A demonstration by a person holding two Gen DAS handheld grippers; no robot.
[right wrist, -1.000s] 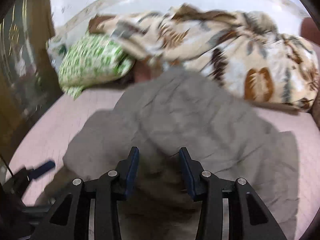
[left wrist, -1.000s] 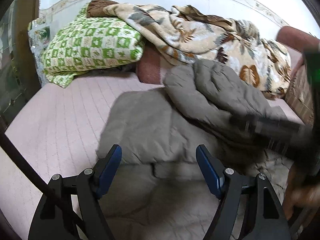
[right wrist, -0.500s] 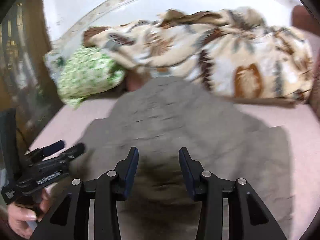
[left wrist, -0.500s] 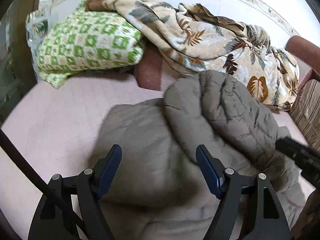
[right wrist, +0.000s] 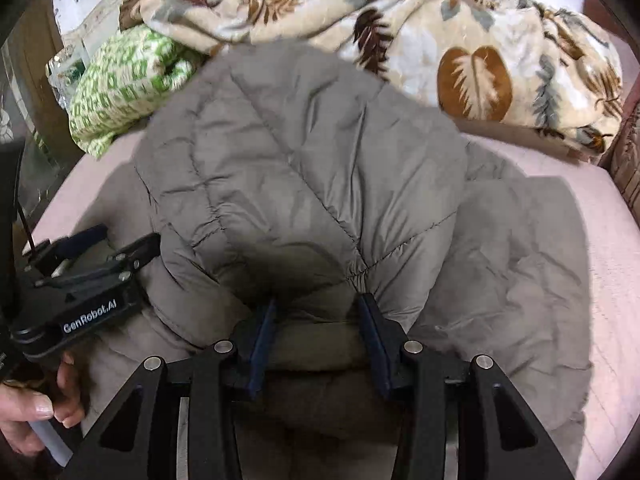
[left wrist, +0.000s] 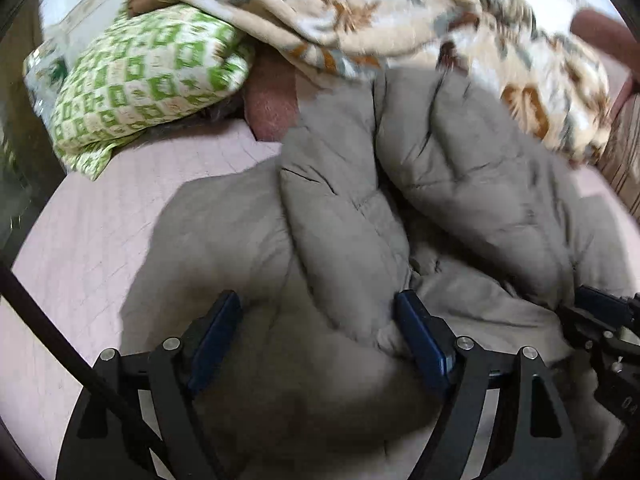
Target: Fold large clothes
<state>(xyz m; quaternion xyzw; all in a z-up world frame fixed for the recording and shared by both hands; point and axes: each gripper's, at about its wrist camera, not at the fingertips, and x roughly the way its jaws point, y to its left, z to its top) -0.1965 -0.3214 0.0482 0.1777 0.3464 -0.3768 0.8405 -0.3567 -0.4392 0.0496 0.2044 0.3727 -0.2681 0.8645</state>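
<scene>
A large grey quilted jacket (left wrist: 460,168) lies bunched on a pink bed (left wrist: 92,240); it also shows in the right wrist view (right wrist: 304,160). My left gripper (left wrist: 320,328) is wide open low over the jacket's near part, with fabric between its fingers. My right gripper (right wrist: 316,320) is shut on a thick fold of the jacket and holds a big flap of it folded over. The left gripper (right wrist: 88,264) shows at the left edge of the right wrist view, in a hand. The right gripper (left wrist: 600,320) shows at the right edge of the left wrist view.
A green and white patterned pillow (left wrist: 148,76) lies at the far left. A cream leaf-print blanket (right wrist: 460,40) is piled along the back against the wall. A reddish bolster (left wrist: 272,100) lies under them. A brown sofa edge (right wrist: 628,152) stands at the right.
The right gripper has carried the jacket flap toward me. The left gripper has moved forward and lower over the jacket. Both cameras are closer to the fabric.
</scene>
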